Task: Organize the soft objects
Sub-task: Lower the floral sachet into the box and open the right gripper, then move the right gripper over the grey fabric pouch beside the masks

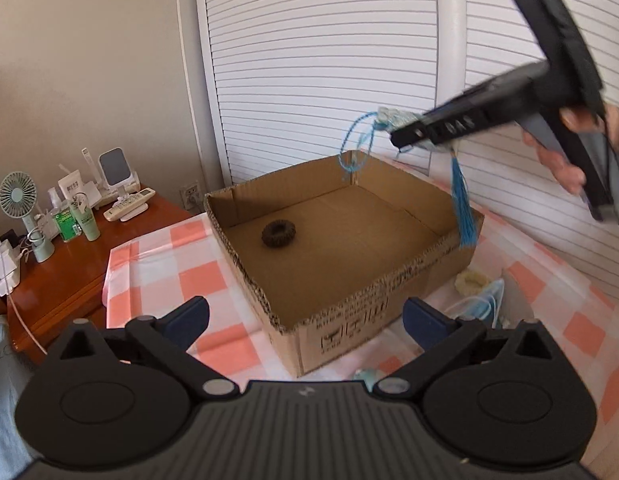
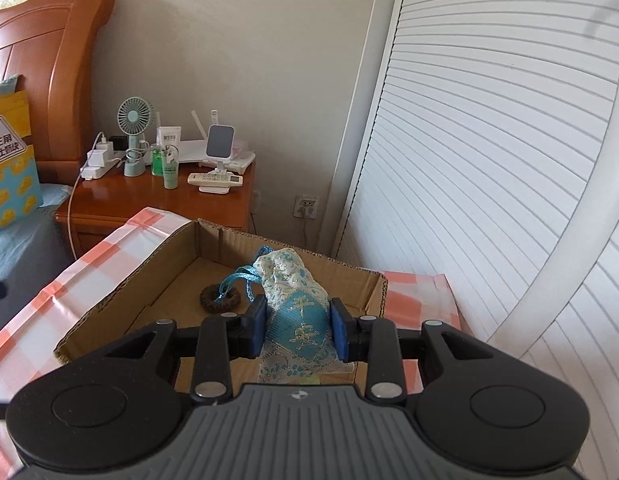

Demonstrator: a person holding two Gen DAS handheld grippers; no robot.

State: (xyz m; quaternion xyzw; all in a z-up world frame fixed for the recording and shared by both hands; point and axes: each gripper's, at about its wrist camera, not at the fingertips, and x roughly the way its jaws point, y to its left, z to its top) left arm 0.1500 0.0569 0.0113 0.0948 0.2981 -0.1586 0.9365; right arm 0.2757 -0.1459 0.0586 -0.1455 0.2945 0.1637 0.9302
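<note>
At the bottom of the left wrist view, the left gripper [image 1: 305, 320] stands with jaws spread wide and nothing between them, just short of the near corner of the cardboard box [image 1: 361, 304]. The box sits on a pink-checked cloth [image 1: 177, 268], its torn rim open upward, its floor mostly bare. A dark scrunchie [image 1: 278, 233] lies on the floor at centre left. In the right wrist view, the right gripper [image 2: 298, 330] clenches a blue brocade sachet [image 2: 295, 312] above the box's near wall; its tassel [image 1: 463, 208] hangs over the right edge. Beyond, upper left, a cluttered nightstand [image 2: 213, 204].
</note>
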